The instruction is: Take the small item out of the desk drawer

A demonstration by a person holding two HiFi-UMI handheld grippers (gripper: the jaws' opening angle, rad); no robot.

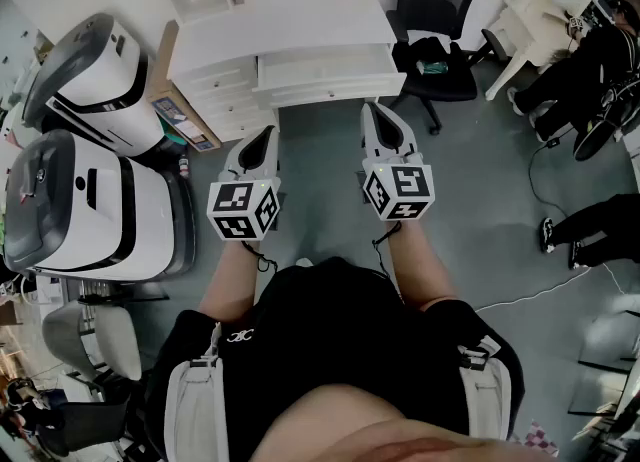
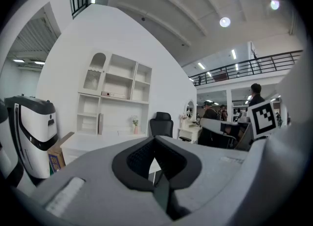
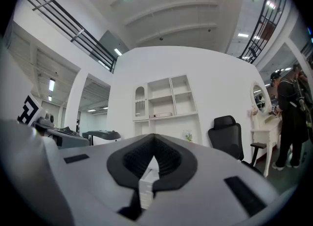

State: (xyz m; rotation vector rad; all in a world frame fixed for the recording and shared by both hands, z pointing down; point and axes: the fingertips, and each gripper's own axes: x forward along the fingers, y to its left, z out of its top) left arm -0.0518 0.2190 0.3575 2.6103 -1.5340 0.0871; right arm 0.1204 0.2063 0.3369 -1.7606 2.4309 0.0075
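Left gripper [image 1: 264, 136] and right gripper [image 1: 377, 110]: jaws together, nothing between them. Drawer [image 1: 330, 78] of desk [image 1: 290, 28] lies farther off, well apart from both.

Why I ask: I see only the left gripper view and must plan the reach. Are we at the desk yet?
Observer: No. The head view shows the left hand-held gripper and right hand-held gripper short of the white desk, with floor between.
Operator: Is the right one holding anything?
Observer: No; the right gripper view shows its jaws together, empty.
Operator: Where are the drawers?
Observer: The head view shows stacked drawers at the desk's left end.
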